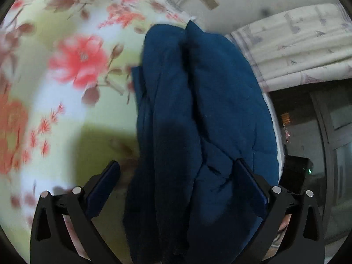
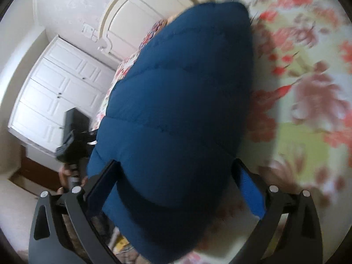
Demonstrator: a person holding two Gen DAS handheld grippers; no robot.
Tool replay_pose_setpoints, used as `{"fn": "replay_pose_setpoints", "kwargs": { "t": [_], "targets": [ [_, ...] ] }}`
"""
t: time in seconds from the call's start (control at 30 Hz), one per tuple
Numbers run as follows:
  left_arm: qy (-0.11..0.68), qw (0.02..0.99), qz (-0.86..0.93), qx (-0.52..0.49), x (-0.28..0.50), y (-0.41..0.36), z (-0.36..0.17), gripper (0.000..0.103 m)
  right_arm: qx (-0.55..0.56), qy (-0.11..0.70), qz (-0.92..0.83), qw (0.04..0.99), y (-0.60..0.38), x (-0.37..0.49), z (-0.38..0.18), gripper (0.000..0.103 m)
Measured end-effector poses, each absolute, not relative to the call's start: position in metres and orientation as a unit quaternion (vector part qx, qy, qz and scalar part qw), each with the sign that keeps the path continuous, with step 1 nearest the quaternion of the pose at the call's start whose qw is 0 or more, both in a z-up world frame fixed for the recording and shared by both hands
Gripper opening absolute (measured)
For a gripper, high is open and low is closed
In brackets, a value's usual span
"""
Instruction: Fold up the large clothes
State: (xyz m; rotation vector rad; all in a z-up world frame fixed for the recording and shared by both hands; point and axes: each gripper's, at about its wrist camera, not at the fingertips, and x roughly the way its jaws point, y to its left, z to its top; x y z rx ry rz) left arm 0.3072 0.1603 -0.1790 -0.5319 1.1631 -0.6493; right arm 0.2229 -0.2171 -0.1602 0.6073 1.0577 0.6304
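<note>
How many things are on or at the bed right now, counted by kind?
Blue padded jacket: 1
Floral bedsheet: 1
Grippers: 2, the left gripper and the right gripper, both open with the jacket between their fingers
Total: 4

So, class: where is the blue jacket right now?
In both wrist views the blue jacket lies on the floral bedspread, between each gripper's open fingers.

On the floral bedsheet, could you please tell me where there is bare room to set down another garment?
Free: the floral bedsheet beside the puffy blue quilted jacket, away from the white wardrobe. Crowded: the jacket fills the strip along the bed's wardrobe-side edge, lying between both open tongs, left and right.
</note>
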Motion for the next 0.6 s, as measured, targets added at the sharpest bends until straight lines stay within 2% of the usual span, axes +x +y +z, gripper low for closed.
{"fn": "replay_pose_setpoints", "kwargs": {
  "t": [0.1,0.13,0.17,0.27,0.37,0.6],
  "targets": [
    [0.536,0.741,-0.326,-0.239,0.308,0.157,-0.181,0.099,0.280,0.484,0.307,0.770,-0.215,0.227,-0.164,0.101],
    [0.540,0.713,-0.359,-0.265,0.308,0.155,-0.186,0.094,0.277,0.474,0.311,0.776,-0.214,0.224,-0.162,0.097],
    [0.538,0.695,-0.381,-0.286,0.308,0.153,-0.190,0.085,0.269,0.459,0.311,0.787,-0.215,0.219,-0.159,0.087],
    [0.495,0.715,-0.401,-0.288,0.300,0.145,-0.187,0.070,0.244,0.414,0.312,0.819,-0.220,0.204,-0.150,0.068],
    [0.460,0.741,-0.405,-0.274,0.293,0.129,-0.172,0.060,0.203,0.369,0.301,0.856,-0.224,0.195,-0.133,0.059],
    [0.402,0.759,-0.415,-0.299,0.340,0.057,-0.136,0.057,0.178,0.311,0.251,0.899,-0.287,0.243,-0.083,0.057]
  ]
}}
